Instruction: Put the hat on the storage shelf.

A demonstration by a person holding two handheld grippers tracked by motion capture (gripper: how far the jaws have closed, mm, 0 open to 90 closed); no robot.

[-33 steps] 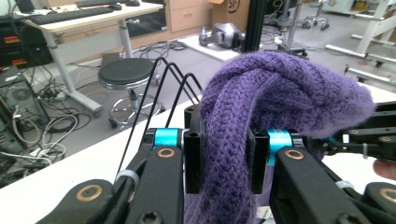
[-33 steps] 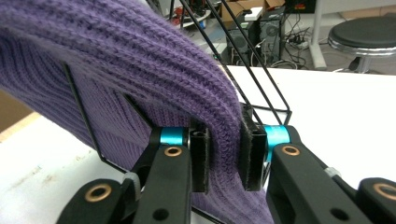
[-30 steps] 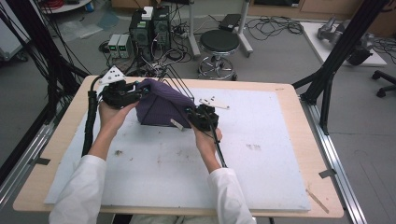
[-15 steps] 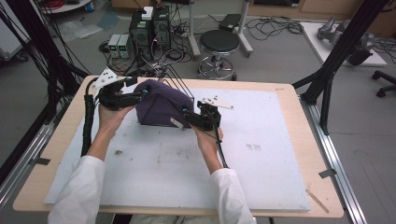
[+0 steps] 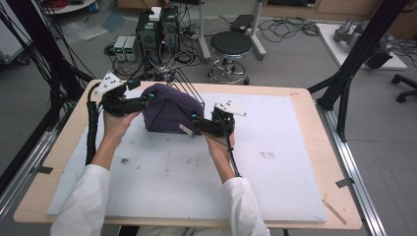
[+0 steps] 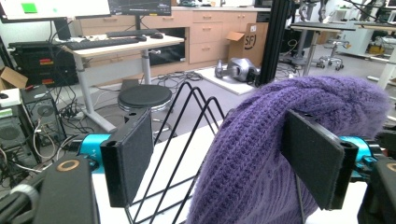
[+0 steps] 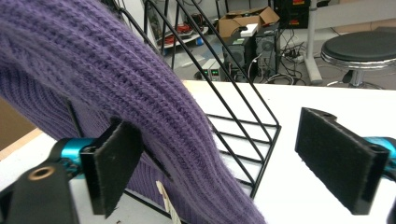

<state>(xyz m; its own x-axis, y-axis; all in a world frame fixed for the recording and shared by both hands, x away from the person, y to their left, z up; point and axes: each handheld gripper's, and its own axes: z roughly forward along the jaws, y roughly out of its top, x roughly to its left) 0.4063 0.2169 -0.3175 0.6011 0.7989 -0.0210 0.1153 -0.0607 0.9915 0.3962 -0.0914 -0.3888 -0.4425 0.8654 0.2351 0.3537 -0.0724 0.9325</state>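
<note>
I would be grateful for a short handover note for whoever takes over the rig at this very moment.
Left gripper: jaws open, one either side of the purple knit hat's edge, not clamped.
Right gripper: jaws open, the hat's lower edge between them, not clamped.
Things: the hat is draped over the black wire rack at the far left of the white mat.
Done: the hat covers the rack's near end.
Left: probably either seat the hat fully or grip it to lift it off; I cannot tell which.
</note>
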